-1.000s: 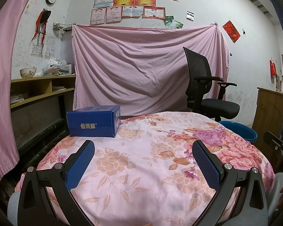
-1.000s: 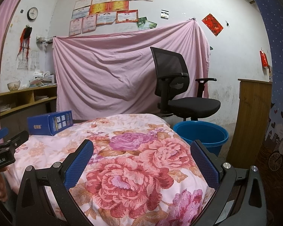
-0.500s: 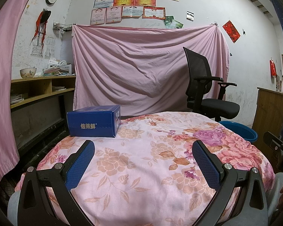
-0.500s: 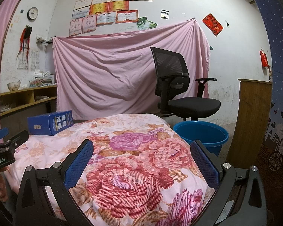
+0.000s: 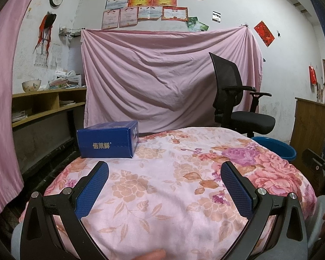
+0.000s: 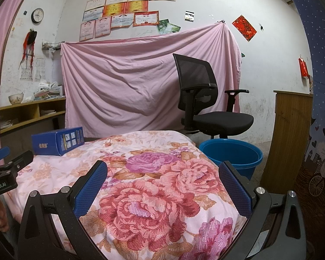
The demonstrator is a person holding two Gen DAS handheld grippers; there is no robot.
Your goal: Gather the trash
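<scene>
Nothing has shifted: your left claw (image 5: 162,179) and right claw (image 6: 162,179) stay spread, empty; the blue box (image 5: 108,139), white lettering, sits closed on the floral table (image 5: 173,195).

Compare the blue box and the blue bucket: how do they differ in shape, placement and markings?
The blue box is rectangular and closed; the blue bucket is round and open-topped. The box rests on the floral cloth at its far left; the bucket stands lower, beyond the cloth's right edge, in front of the office chair. The box carries white print and small pictures; the bucket is plain. Both are blue, and neither is touched by a claw.
</scene>
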